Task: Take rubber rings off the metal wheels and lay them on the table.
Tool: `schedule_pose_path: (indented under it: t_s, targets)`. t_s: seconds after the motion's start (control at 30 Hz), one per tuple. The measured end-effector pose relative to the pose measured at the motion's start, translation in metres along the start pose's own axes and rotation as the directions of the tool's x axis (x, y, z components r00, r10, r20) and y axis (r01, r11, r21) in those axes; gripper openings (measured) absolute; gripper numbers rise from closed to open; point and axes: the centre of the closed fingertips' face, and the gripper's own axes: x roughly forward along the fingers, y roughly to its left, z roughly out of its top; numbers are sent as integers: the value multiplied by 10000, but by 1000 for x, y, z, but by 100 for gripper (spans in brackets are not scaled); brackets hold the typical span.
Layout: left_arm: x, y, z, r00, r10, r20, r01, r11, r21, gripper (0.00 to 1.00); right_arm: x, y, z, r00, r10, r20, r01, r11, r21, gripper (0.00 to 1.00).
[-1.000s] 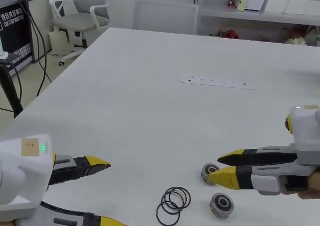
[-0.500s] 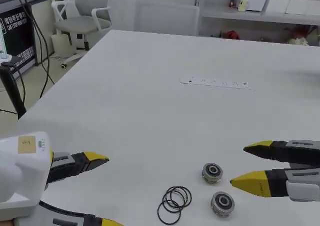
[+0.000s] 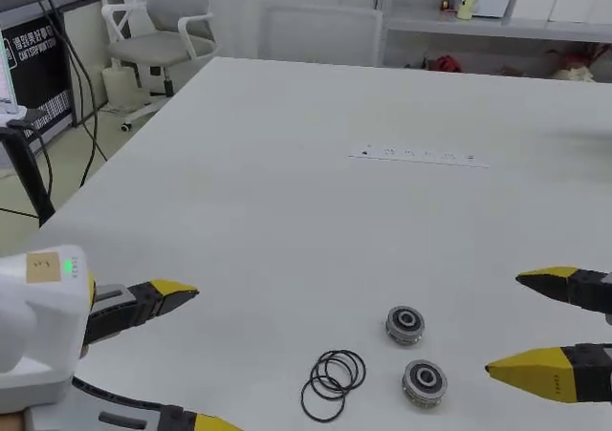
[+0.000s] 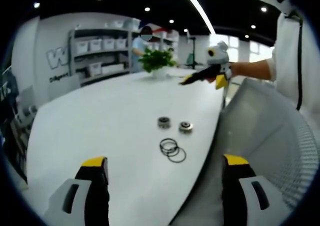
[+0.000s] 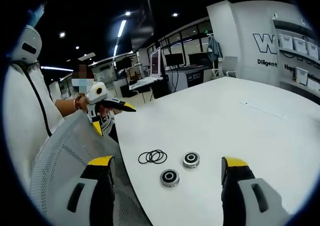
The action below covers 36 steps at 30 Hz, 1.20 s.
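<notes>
At the near left edge of the wide white desk (image 3: 287, 163), the left claw (image 3: 191, 355) is held low and points to the right across the desk top. Its two black jaws with yellow tips stand wide apart, and nothing is between them. In the right gripper view a hand (image 5: 80, 104) carries this claw in the air, just beside the desk edge.

A little further in lie the thin black rubber rings (image 3: 333, 381). They are flat on the desk in a small loose heap and overlap each other, so their exact number cannot be told.

Just to the right of the rings are two small round metal wheels (image 3: 424, 381), lying flat with the hub up. They are close together but apart. Each one is silver in the middle with a dark band around the rim.

On the right side, the right claw (image 3: 526, 321) points left toward the wheels from a short way off. Its yellow-tipped jaws are also spread wide and hold nothing.

Further back, a flat white power strip (image 3: 418, 155) lies on the desk. Beyond the far left corner stands a white office chair (image 3: 153, 30).
</notes>
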Motion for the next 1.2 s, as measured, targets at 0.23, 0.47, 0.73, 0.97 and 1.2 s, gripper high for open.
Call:
schedule_pose_path:
  t_s: [0.23,0.47,0.73,0.97,1.2]
  targets:
    - [-1,9,4,9990,387,244,-376,9984,-428,96,-15,-11,-14,9994,-241,238,237,9996,166,96]
    - [4,7,-1,9994,339,118,-332,9982,-490,96,-20,-16,-44,9979,-510,-407,518,9984,210,99]
    - [8,9,-5,9994,358,35,-355,9976,-592,95,-20,-14,-63,9967,-568,-579,600,9966,559,99]
    - [12,7,-8,9994,328,-84,-333,9976,-605,95,-19,-9,-82,9950,-517,-852,585,9951,793,99]
    - [14,5,-9,9994,337,-106,-344,9973,-647,94,-16,-4,-93,9933,-420,-1081,524,9940,956,98]
